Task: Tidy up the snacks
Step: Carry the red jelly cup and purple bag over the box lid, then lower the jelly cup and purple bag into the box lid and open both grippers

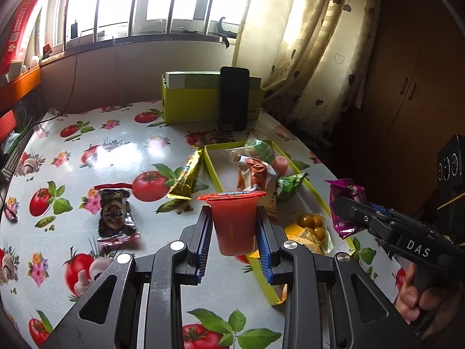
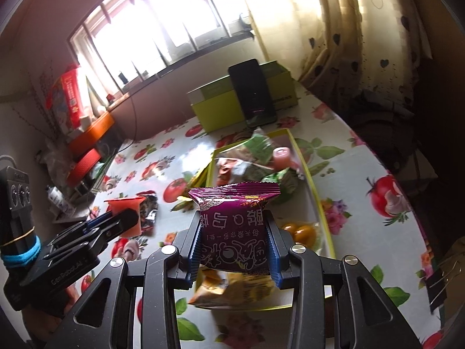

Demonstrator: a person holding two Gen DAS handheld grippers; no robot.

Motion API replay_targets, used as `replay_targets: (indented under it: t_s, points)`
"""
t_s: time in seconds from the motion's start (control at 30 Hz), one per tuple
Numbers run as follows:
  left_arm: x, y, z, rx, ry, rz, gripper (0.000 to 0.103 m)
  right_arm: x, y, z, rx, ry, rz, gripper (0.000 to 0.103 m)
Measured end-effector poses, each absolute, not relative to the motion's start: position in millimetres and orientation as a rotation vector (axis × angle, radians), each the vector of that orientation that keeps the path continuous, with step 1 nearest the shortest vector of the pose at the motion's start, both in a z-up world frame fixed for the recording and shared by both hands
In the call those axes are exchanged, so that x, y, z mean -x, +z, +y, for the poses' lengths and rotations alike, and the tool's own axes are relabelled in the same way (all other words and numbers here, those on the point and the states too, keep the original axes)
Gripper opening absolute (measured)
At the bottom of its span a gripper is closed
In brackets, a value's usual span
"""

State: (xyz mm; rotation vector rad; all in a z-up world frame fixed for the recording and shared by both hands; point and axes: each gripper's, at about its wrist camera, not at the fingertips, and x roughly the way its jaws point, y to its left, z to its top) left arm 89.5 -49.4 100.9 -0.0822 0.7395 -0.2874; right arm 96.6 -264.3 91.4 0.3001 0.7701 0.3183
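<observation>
1. Here the left gripper (image 1: 234,224) is clamped on a red jelly cup (image 1: 234,221), held upright above the table, just left of the yellow tray (image 1: 213,171).
2. The right gripper (image 2: 235,241) grips a purple snack packet (image 2: 235,226) over the tray's near end.
3. Inside the tray lie an orange packet (image 1: 254,174), a green packet (image 1: 260,148), a pink cup (image 1: 281,163) and a bag of yellow balls (image 1: 312,225).
4. Left of the tray on the tomato-print tablecloth (image 1: 116,151) rest a gold bar (image 1: 186,177) and, farther left, a dark packet (image 1: 114,218).
5. Beyond the tray, a black phone (image 1: 234,101) leans against a green box (image 1: 189,104).
</observation>
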Motion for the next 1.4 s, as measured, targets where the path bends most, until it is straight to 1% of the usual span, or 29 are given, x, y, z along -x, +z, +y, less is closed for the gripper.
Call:
replay_targets:
  t_s: [0.43,0.77,1.4]
  points:
    - [-97.4,97.2,-65.8,0.069,-0.322,0.751,0.03,-102.7,81.7,-290.9,-0.326,0.271,0.784,0.036]
    - [-108.2,89.1,-80.1,0.051,-0.36,0.769,0.03,-112.1,67.6,-288.1,-0.312,0.271,0.826,0.036]
    - [-149.3,57.9,-96.6,0.056,-0.433,0.86,0.03,-137.7,49.5,-276.4,-0.26,0.277,0.878,0.036]
